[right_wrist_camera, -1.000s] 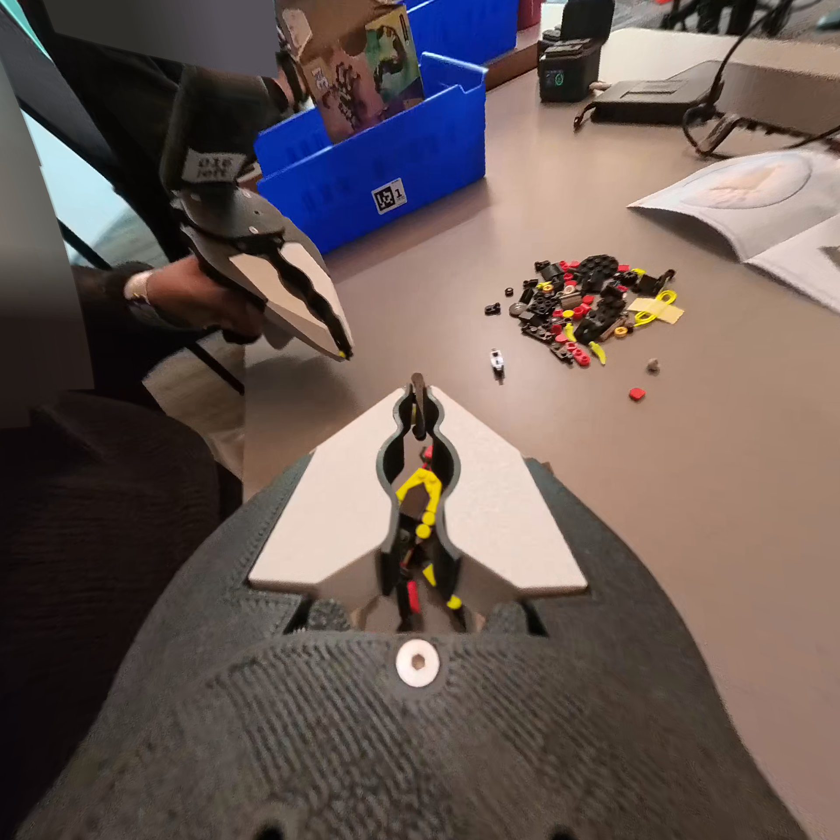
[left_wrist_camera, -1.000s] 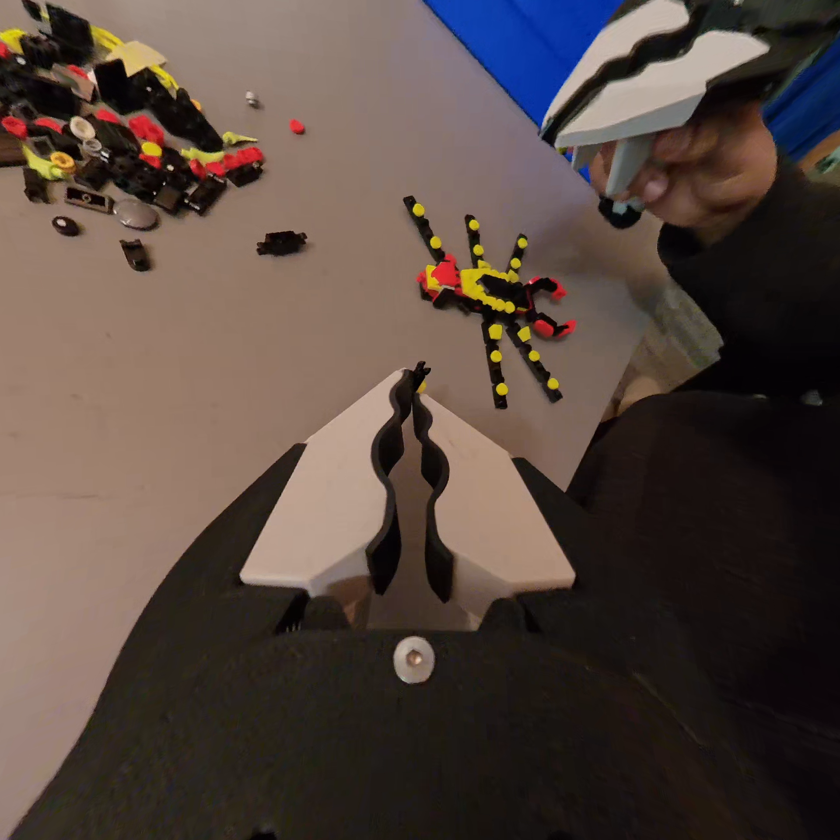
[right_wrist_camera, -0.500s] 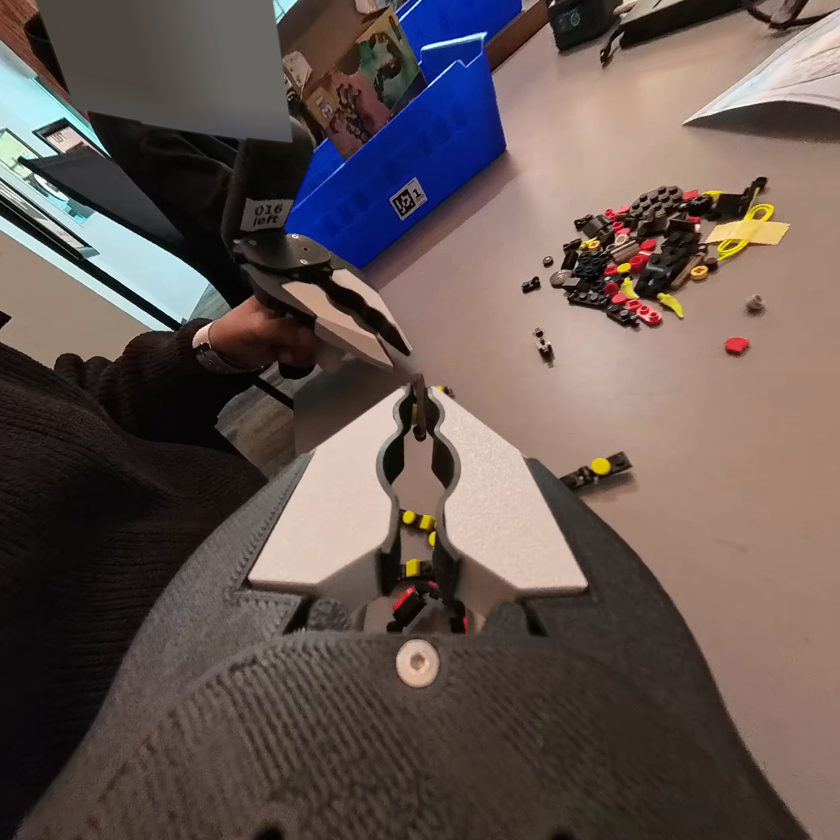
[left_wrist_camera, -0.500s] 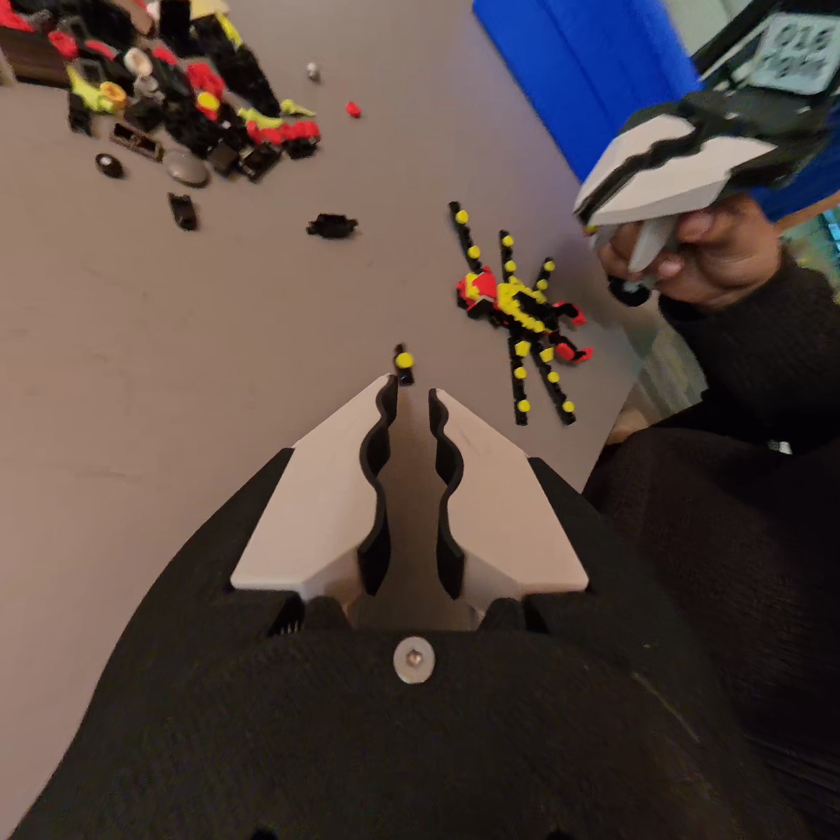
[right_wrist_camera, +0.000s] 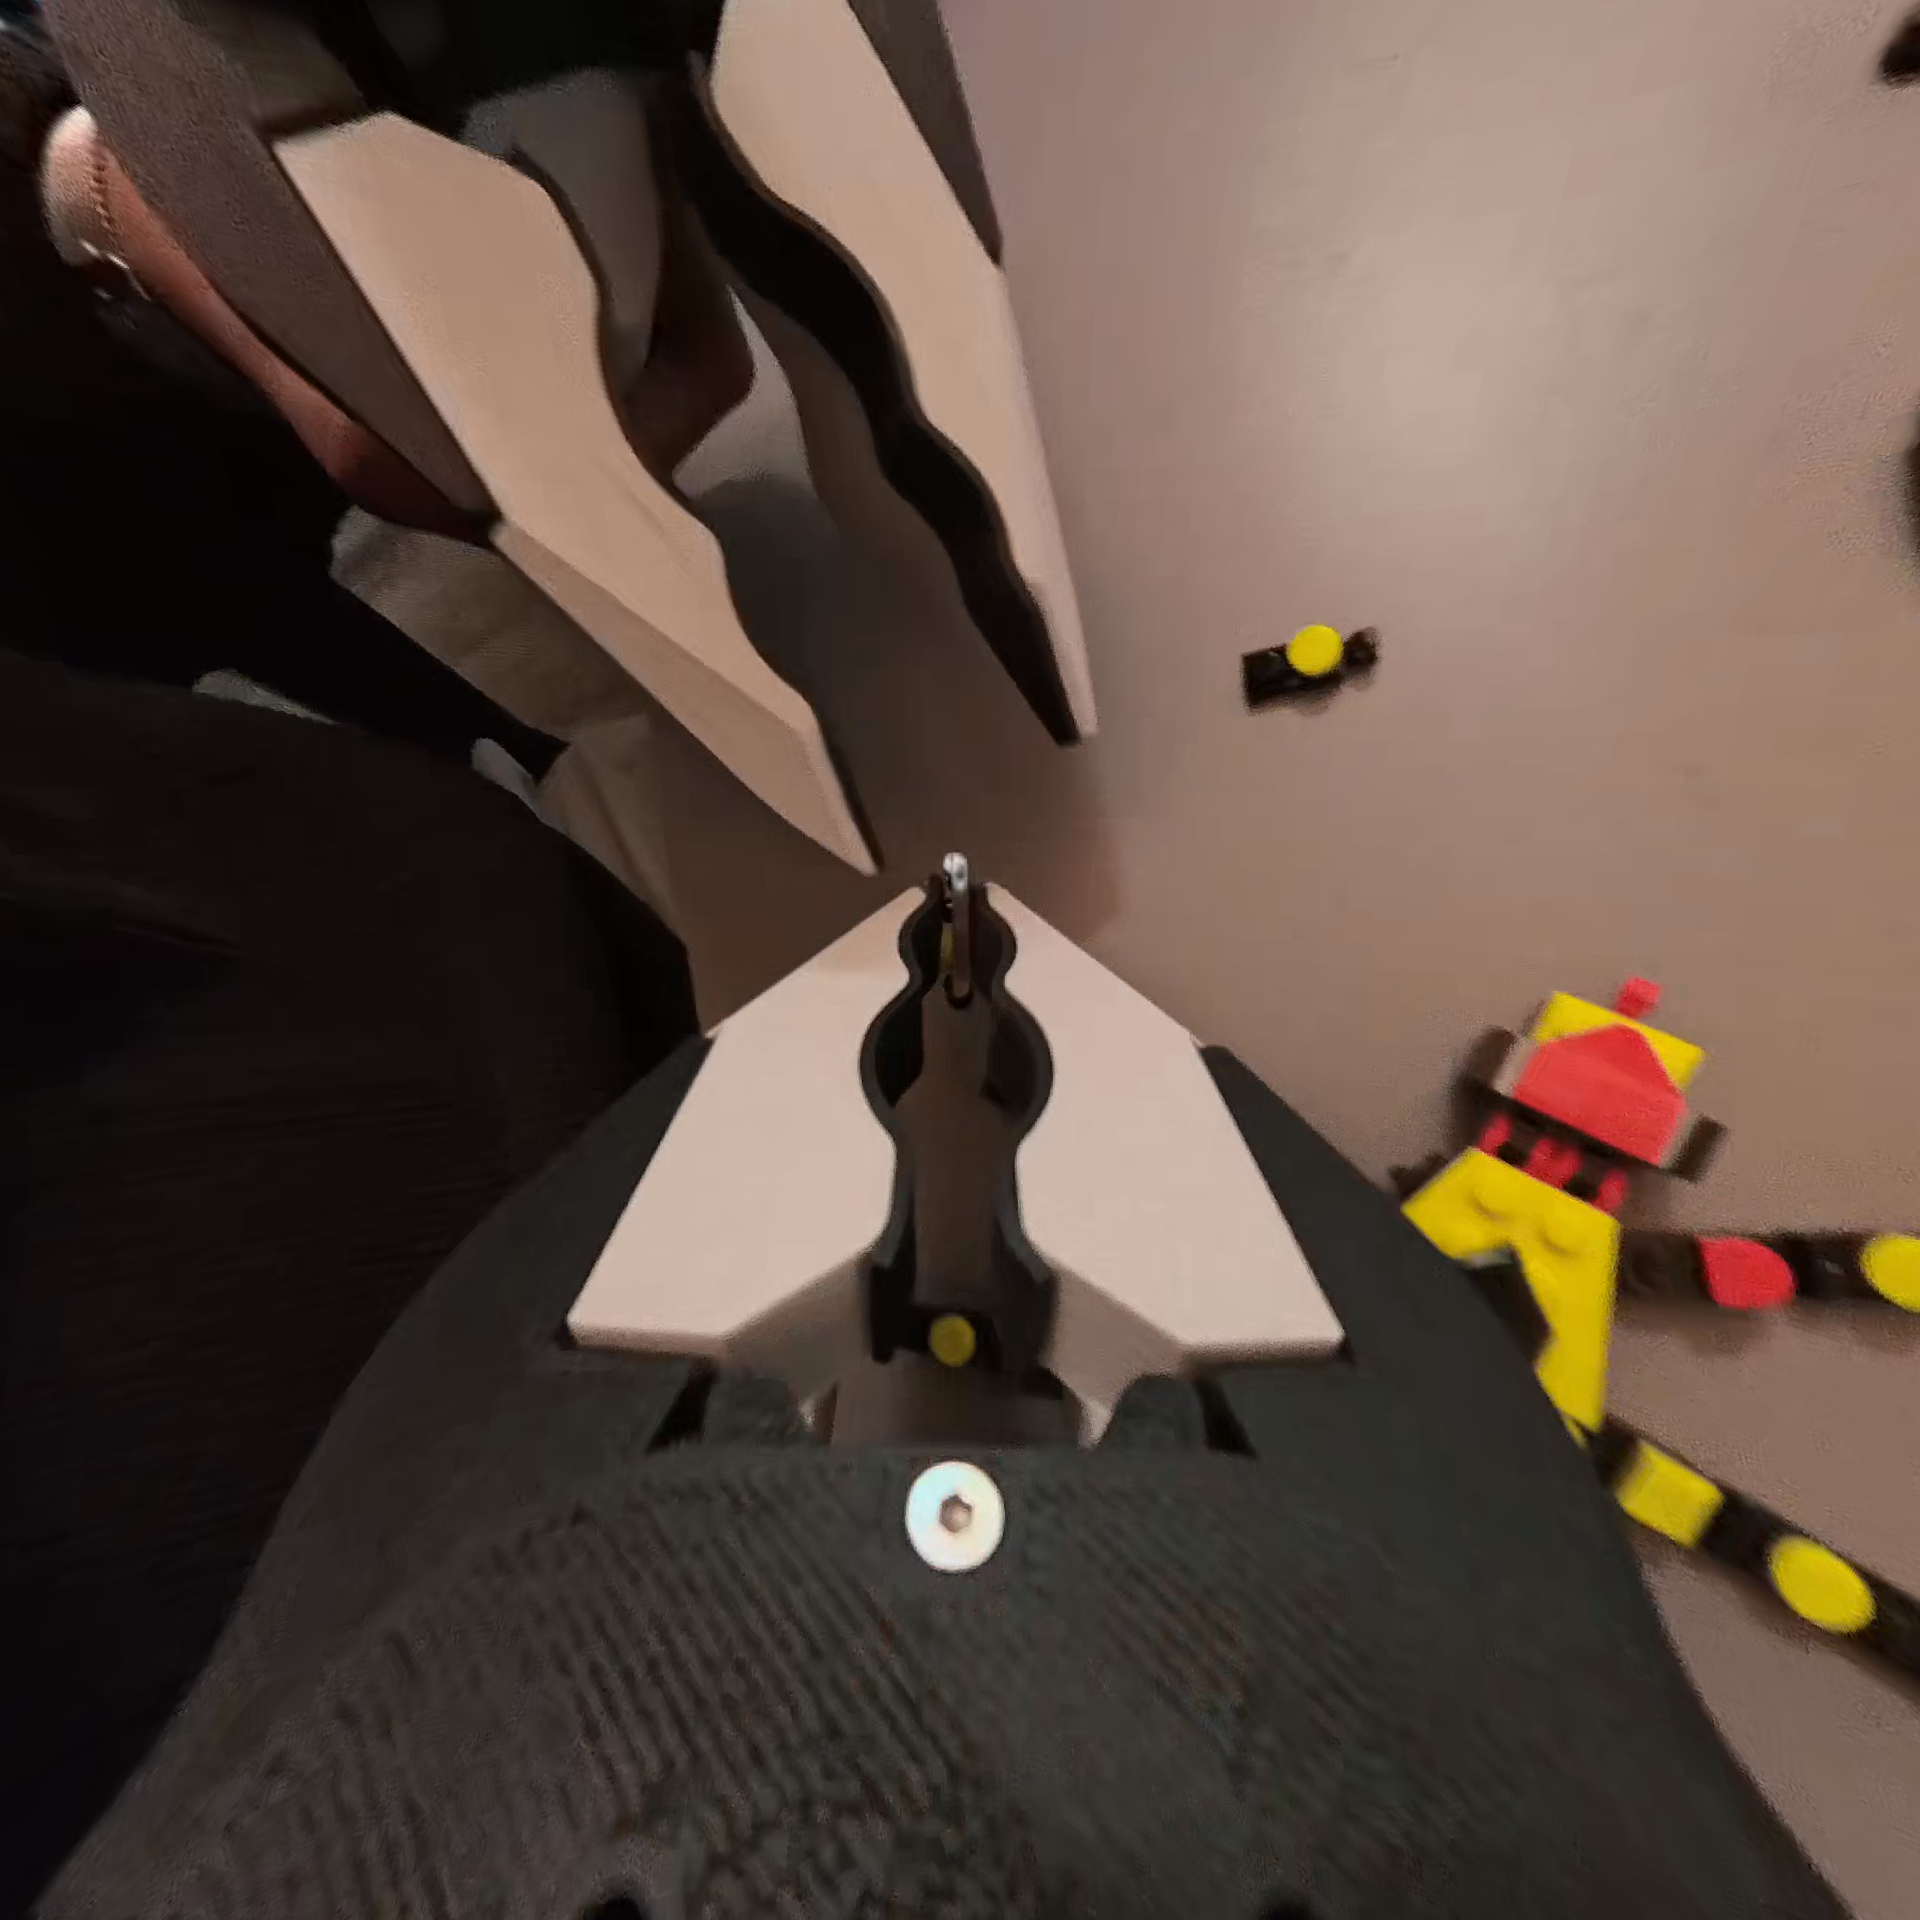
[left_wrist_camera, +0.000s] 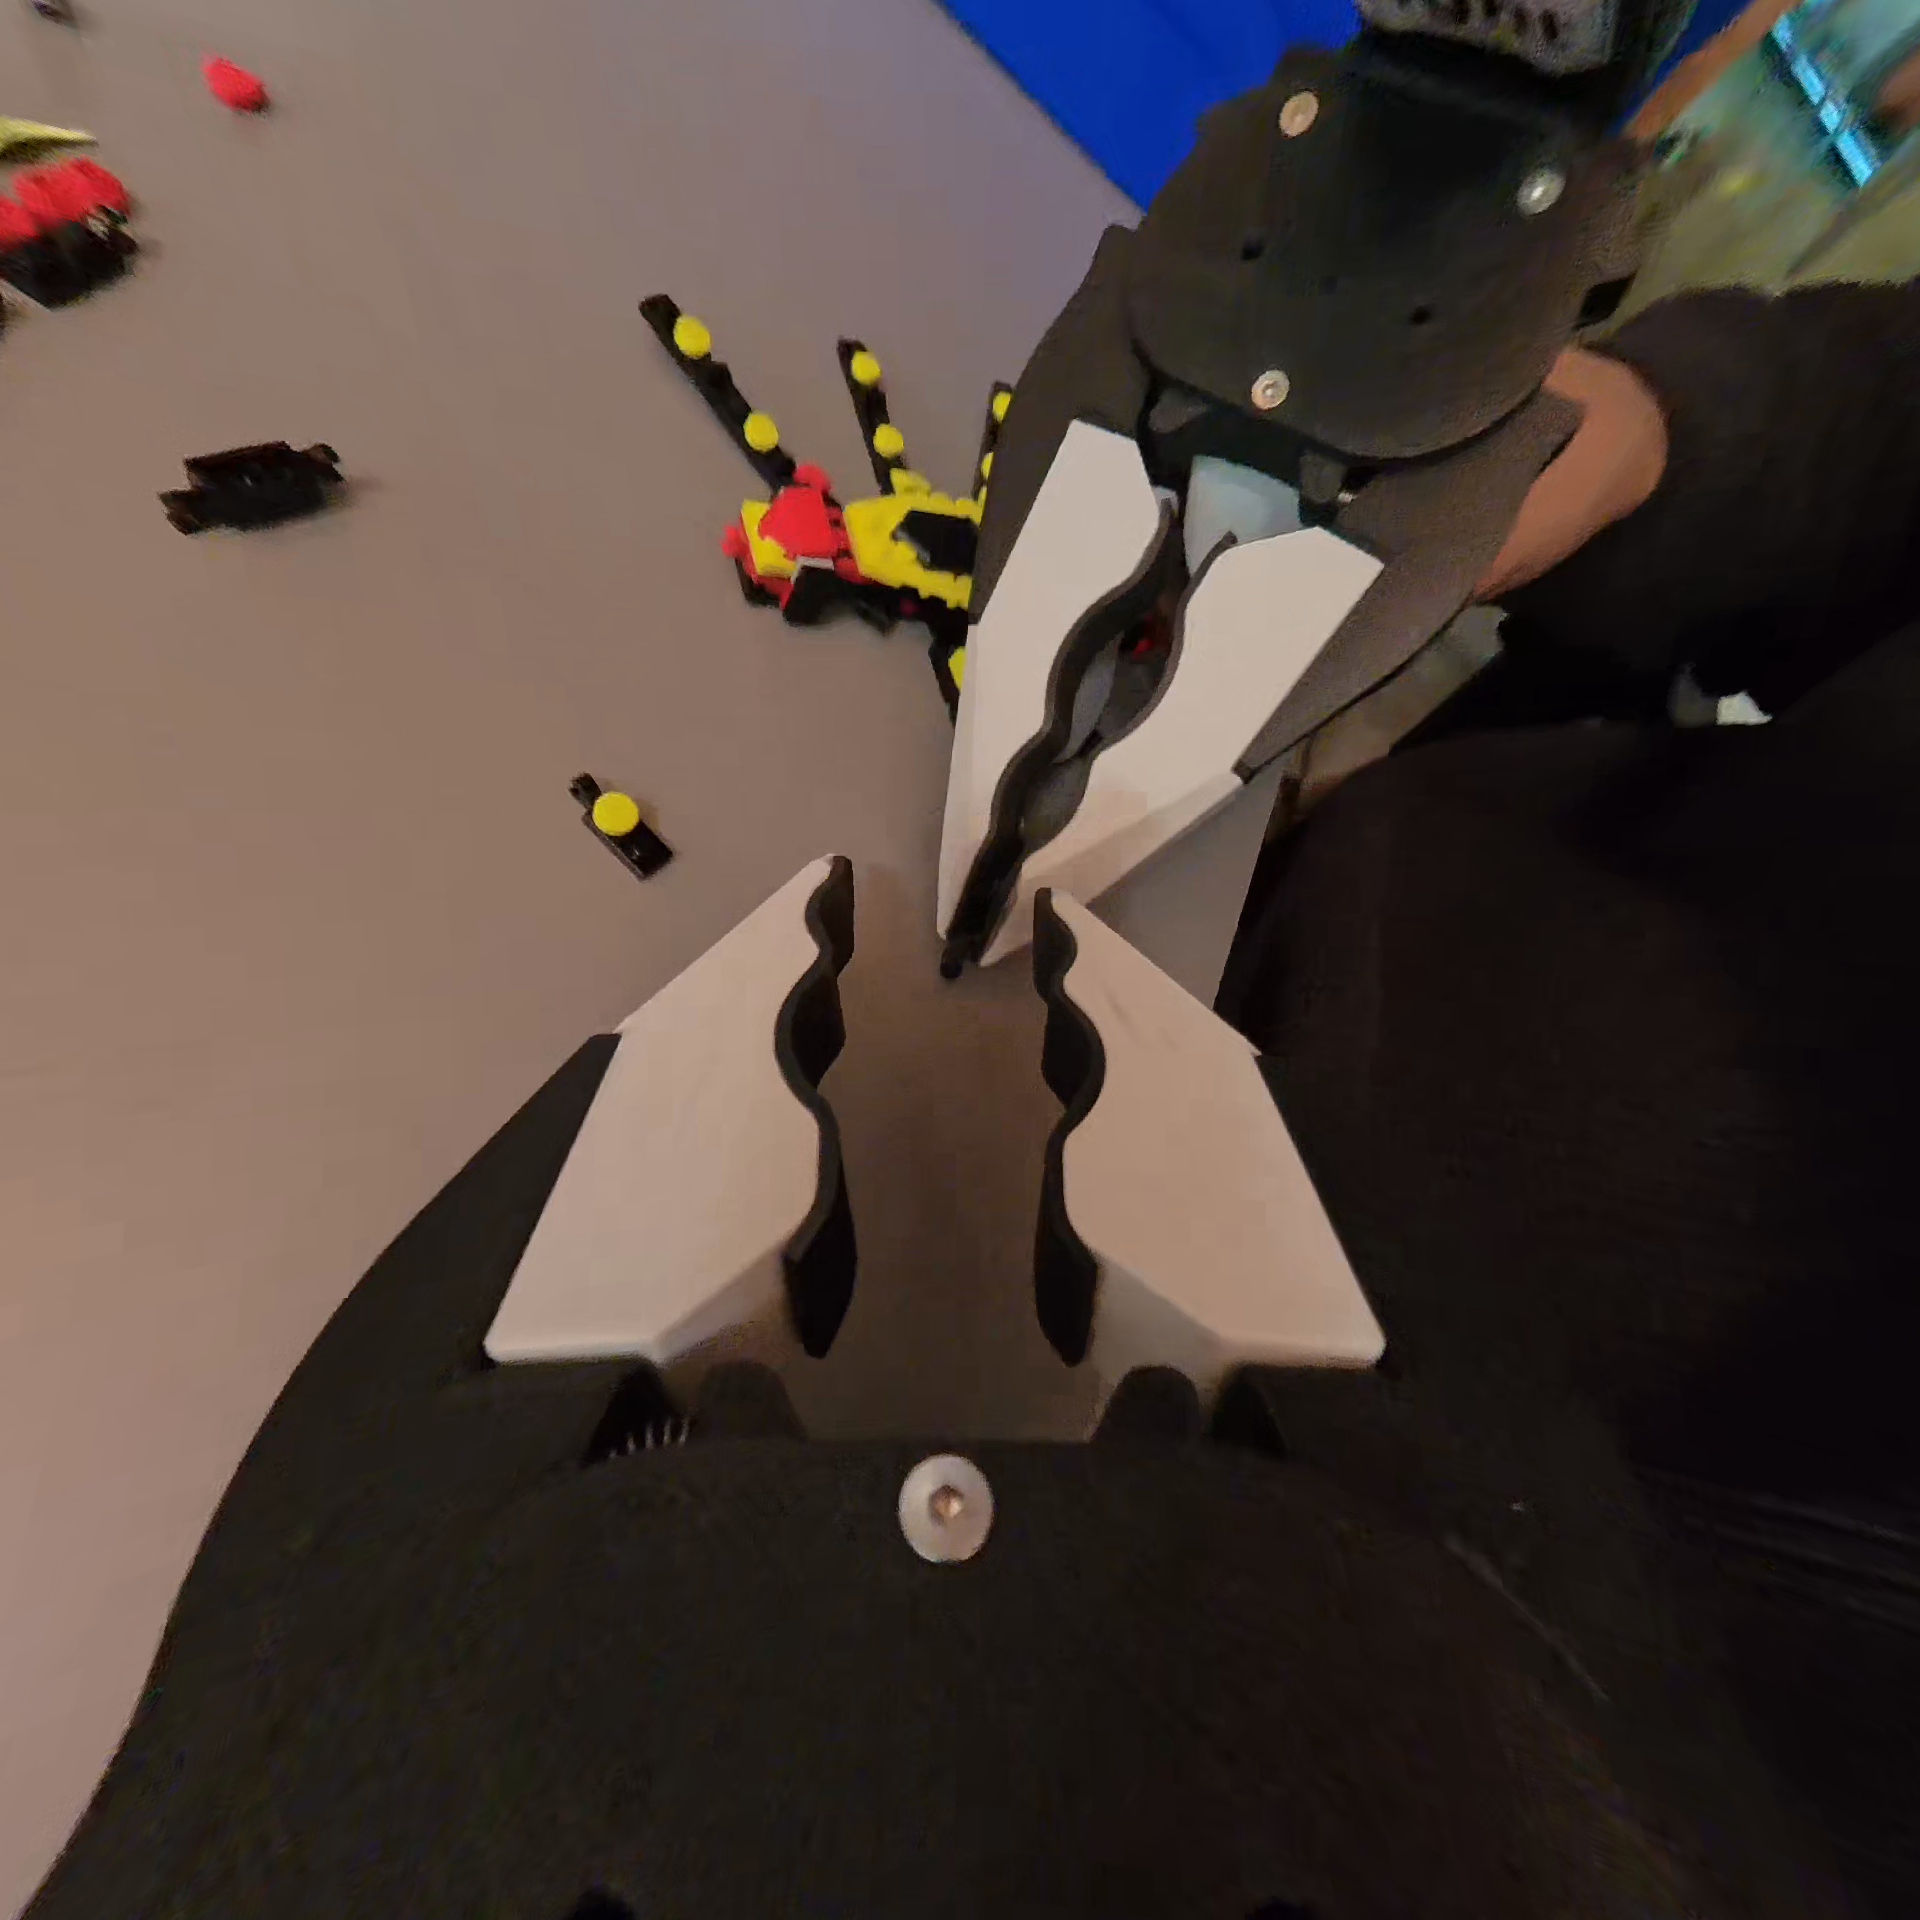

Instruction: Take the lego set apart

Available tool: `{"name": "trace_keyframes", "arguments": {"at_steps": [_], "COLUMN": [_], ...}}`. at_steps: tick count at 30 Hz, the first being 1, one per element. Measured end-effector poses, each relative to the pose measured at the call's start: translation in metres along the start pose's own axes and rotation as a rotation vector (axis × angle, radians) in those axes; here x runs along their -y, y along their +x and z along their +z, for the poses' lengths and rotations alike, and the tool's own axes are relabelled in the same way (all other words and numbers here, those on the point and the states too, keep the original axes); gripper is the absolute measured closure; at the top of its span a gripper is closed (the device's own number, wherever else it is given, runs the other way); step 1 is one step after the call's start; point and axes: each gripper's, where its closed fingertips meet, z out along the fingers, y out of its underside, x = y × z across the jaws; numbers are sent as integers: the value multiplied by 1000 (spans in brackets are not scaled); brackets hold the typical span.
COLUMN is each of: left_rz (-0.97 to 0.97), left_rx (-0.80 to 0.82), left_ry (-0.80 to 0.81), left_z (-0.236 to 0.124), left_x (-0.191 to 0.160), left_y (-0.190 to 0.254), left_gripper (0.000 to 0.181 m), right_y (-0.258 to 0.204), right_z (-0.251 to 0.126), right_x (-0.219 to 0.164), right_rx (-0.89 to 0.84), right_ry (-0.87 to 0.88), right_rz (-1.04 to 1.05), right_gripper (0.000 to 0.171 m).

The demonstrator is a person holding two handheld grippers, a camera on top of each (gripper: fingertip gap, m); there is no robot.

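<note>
Right gripper (right_wrist_camera: 961,904) jaws clamp a thin black leg piece (right_wrist_camera: 956,940); left gripper (left_wrist_camera: 940,914) jaws gape empty. Spider model (left_wrist_camera: 862,540) lies on surface (left_wrist_camera: 364,935). Risk: the small, narrowly pinched piece slips during handover.

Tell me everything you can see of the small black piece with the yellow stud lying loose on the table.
The loose piece is a short, flat black plastic strip with one round yellow stud on top at its middle. It lies flat on the grey table, alone, touching no other brick and neither claw. It sits between the spider-like model and the open left claw, apart from both. The right wrist view shows it too, somewhat blurred.
</note>
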Motion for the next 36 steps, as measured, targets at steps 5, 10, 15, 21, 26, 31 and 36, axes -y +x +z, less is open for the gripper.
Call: {"name": "trace_keyframes", "arguments": {"at_steps": [5, 10, 15, 21, 26, 31, 36], "left_rz": [6, 5, 105, 205, 95, -16, -33], "left_rx": [19, 32, -10, 71, -1, -114, -103], "left_ry": [-15, -50, -163, -233, -179, -100, -70], "left_z": [-2, -4, 10, 19, 13, 7, 5], "left_x": [-4, -11, -29, -37, -31, -19, -14], "left_y": [-4, -8, 8, 5, 8, 19, 16], "left_gripper": [152, 157, 155, 175, 176, 176, 172], "right_y": [13, 29, 1, -3, -3, 1, 6], "right_z": [-4, -51, -47, -15, -10, -17, -20], "right_x": [9, 35, 19, -7, -9, 1, 1], "right_rx": [9, -84, -8, -121, -157, -322, -432], "right_ry": [82, 257, 165, -37, -52, -28, -79], "right_rz": [99, 15, -240, -489, -606, -896, -1017], "right_gripper": [142, 139, 151, 146, 145, 158, 166]}}
